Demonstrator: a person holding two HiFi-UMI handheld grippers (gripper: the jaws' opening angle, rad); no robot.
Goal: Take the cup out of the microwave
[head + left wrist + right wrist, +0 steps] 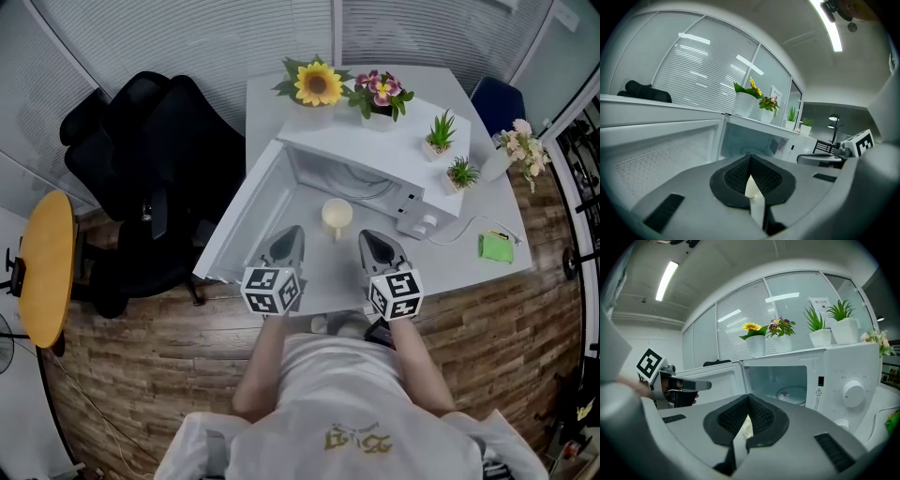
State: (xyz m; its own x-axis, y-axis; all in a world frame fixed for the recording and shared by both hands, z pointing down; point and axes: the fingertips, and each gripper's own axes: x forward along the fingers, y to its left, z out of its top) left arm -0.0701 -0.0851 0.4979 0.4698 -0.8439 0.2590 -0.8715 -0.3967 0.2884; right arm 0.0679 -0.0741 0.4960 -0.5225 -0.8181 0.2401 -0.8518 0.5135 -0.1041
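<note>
A cream cup (337, 217) stands upright on the white table (328, 281), just outside the white microwave (412, 192). The microwave's door (246, 211) hangs wide open to the left. My left gripper (291, 236) and right gripper (372, 240) hover side by side near the table's front edge. Both are shut and hold nothing, and the cup sits beyond and between them. In the left gripper view a sliver of the cup (751, 187) shows below the closed jaws of the left gripper (751, 159). The right gripper view shows the right gripper (749, 398), the cup (746, 427) and the empty microwave cavity (780, 380).
A sunflower pot (316, 89), a pot of pink flowers (379, 94) and two small green plants (441, 134) stand on top of the microwave. A green pad (496, 247) lies at the right. A black office chair (150, 178) stands to the left, and a yellow round table (47, 267) beyond it.
</note>
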